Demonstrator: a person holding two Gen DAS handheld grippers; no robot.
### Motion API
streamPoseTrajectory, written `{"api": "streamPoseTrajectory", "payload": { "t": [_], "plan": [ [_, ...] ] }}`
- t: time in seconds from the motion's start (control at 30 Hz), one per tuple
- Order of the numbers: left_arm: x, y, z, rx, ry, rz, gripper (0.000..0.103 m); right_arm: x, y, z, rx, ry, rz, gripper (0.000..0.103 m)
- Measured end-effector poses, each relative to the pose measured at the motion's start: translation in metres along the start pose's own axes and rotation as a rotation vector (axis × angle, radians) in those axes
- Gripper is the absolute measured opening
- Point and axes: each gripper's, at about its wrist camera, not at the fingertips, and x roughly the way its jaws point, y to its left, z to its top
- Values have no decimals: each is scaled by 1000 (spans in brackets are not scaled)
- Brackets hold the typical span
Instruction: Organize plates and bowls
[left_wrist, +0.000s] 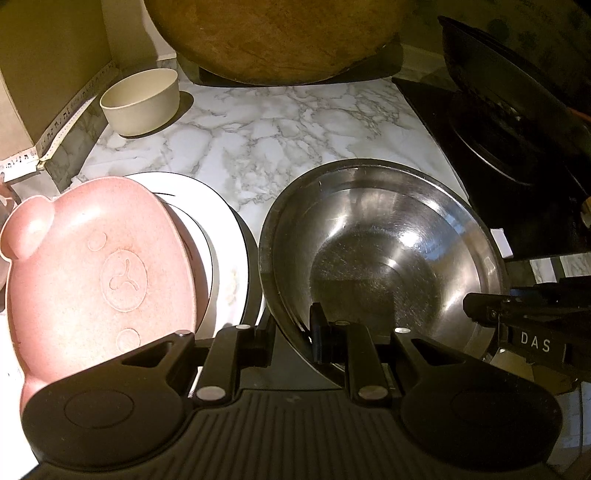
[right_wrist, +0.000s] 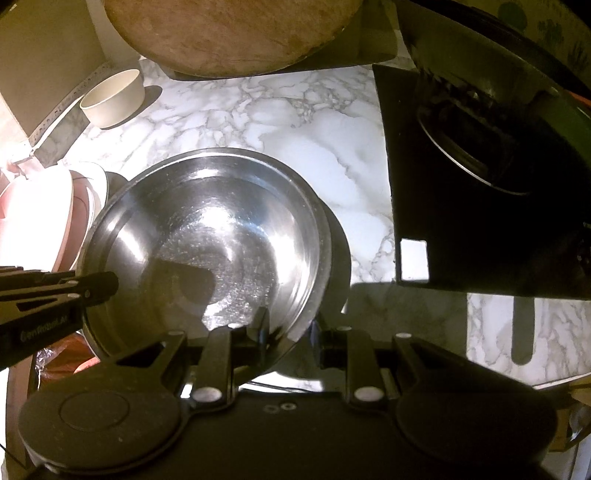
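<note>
A large steel bowl (left_wrist: 380, 251) is held over the marble counter by both grippers. My left gripper (left_wrist: 291, 332) is shut on the bowl's near left rim, one finger inside and one outside. My right gripper (right_wrist: 291, 332) is shut on the bowl's (right_wrist: 214, 243) near right rim; it also shows in the left wrist view (left_wrist: 480, 310) at the bowl's right edge. A pink bear-shaped plate (left_wrist: 96, 277) lies on a white plate (left_wrist: 221, 229) to the left. A small cream bowl (left_wrist: 142, 99) stands at the far left corner.
A round wooden board (left_wrist: 273, 37) leans at the back. A black stove top (left_wrist: 517, 166) with a dark pan (left_wrist: 517, 66) fills the right side. A cardboard box (left_wrist: 37, 74) stands at the left. The marble counter (left_wrist: 277, 129) lies between them.
</note>
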Motion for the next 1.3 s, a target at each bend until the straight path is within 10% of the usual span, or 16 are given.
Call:
{"api": "streamPoseTrajectory", "payload": {
  "t": [0.5,0.73,1.3],
  "plan": [
    [-6,3,-1,3,-5,1,20,-1,-5,-3,8,-4,10,35],
    [-17,7,1,-11,-38,-15,64,-17,-4,-1,-24,-45,1,45],
    [-78,18,3,-8,-168,-38,72,-66,21,10,-114,-136,63,66]
  ]
}}
